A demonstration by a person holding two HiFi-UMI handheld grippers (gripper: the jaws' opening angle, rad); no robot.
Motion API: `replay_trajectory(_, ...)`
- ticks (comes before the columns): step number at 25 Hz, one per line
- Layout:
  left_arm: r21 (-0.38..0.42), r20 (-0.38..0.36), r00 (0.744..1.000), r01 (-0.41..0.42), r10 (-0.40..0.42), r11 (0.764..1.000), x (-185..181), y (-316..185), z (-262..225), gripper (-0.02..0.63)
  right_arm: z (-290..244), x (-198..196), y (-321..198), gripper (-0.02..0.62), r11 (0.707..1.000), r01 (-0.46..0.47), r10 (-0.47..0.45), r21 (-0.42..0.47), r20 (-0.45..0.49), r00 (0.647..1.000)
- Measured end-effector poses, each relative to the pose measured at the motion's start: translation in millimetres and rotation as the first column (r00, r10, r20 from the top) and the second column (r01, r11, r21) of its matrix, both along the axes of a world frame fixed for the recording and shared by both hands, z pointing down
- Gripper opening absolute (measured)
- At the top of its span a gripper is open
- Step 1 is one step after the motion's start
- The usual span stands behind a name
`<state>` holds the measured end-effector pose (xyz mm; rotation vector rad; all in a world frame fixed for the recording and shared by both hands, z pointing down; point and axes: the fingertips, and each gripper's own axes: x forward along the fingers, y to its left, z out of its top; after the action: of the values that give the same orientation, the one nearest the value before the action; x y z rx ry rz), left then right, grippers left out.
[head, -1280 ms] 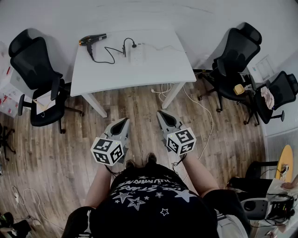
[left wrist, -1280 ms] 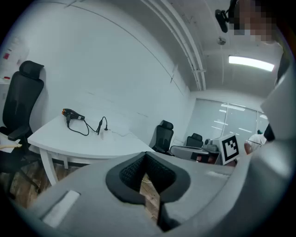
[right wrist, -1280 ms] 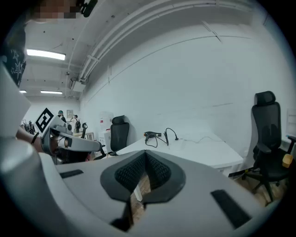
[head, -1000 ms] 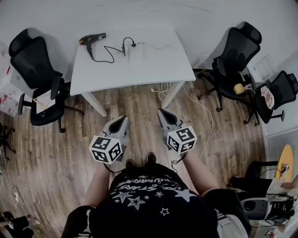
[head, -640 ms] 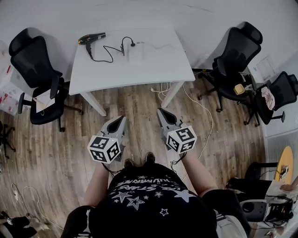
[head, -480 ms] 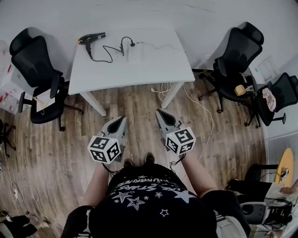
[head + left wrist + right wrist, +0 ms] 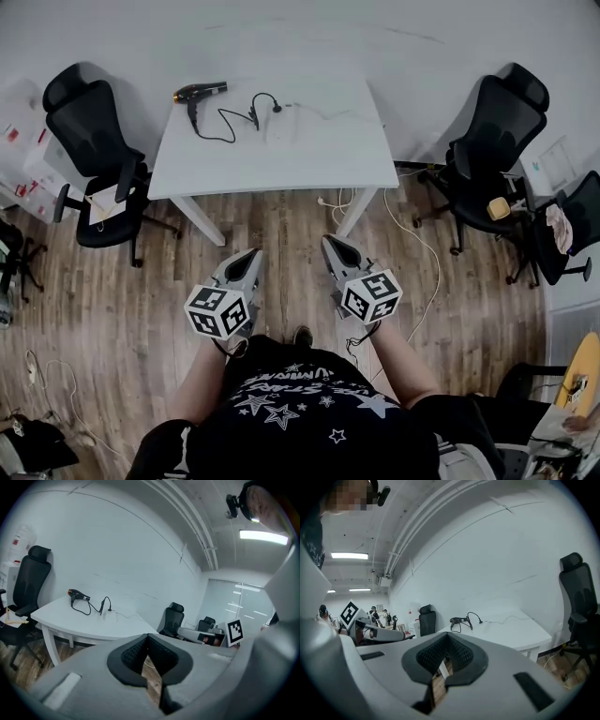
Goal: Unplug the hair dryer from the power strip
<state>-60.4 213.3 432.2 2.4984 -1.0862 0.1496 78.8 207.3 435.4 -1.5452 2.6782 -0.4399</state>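
A black hair dryer (image 7: 200,92) lies at the far left of the white table (image 7: 281,159). Its black cord (image 7: 225,127) loops to a plug (image 7: 276,107) standing in the white power strip (image 7: 280,125). Both grippers hang over the wooden floor, well short of the table. My left gripper (image 7: 249,256) is shut and empty, as is my right gripper (image 7: 334,245). The left gripper view shows the hair dryer (image 7: 77,594) far beyond the closed jaws of the left gripper (image 7: 146,638). From the right gripper (image 7: 447,638), the hair dryer (image 7: 459,619) looks small on the table (image 7: 511,629).
Black office chairs stand left of the table (image 7: 97,150) and to its right (image 7: 494,127), with another (image 7: 574,225) further right. White cables (image 7: 412,246) trail on the floor near the table's right leg. A wall runs behind the table.
The head view has shifted: the table now sits lower and further right in it. Both grippers have moved along with the person and stay shut and empty.
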Motion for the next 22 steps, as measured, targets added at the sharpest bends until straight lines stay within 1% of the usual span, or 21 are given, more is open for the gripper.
replay_trajectory(4, -0.015, 0.016, 0.999, 0.037, -0.036, 0.999, -1, 4, 6, 0.007, 3, 10, -11, 0.009, 1.0, 0.009, -0.008, -0.024, 0.052, 0.999)
replay_trajectory(6, -0.023, 0.019, 0.999, 0.052, -0.051, 0.998, -5, 3, 9, 0.006, 5, 12, -16, 0.009, 1.0, 0.015, -0.013, -0.024, 0.049, 0.999)
replay_trajectory(8, -0.034, 0.007, 0.997, 0.074, -0.074, 0.997, -10, -2, 11, 0.006, 10, 13, -23, 0.009, 0.999, 0.014, -0.012, -0.033, 0.047, 0.999)
replay_trajectory(11, -0.046, -0.013, 0.995, 0.096, -0.097, 0.994, -16, -13, 14, 0.008, 24, 11, -30, 0.009, 0.997, 0.014, -0.009, -0.082, 0.068, 0.998)
replay_trajectory(14, -0.056, -0.022, 0.995, 0.097, -0.098, 0.994, -24, -26, 19, 0.006, 37, 2, -37, 0.009, 0.993, 0.016, -0.009, -0.121, 0.056, 0.998)
replay_trajectory(17, -0.06, -0.036, 0.995, 0.089, -0.091, 0.994, -28, -48, 22, 0.006, 39, -3, -55, 0.009, 0.991, 0.006, -0.002, -0.131, 0.031, 1.0)
replay_trajectory(22, -0.064, -0.036, 0.998, 0.042, -0.044, 0.997, -30, -95, 27, 0.006, 38, -7, -97, 0.009, 0.991, -0.023, 0.021, -0.136, -0.01, 1.0)
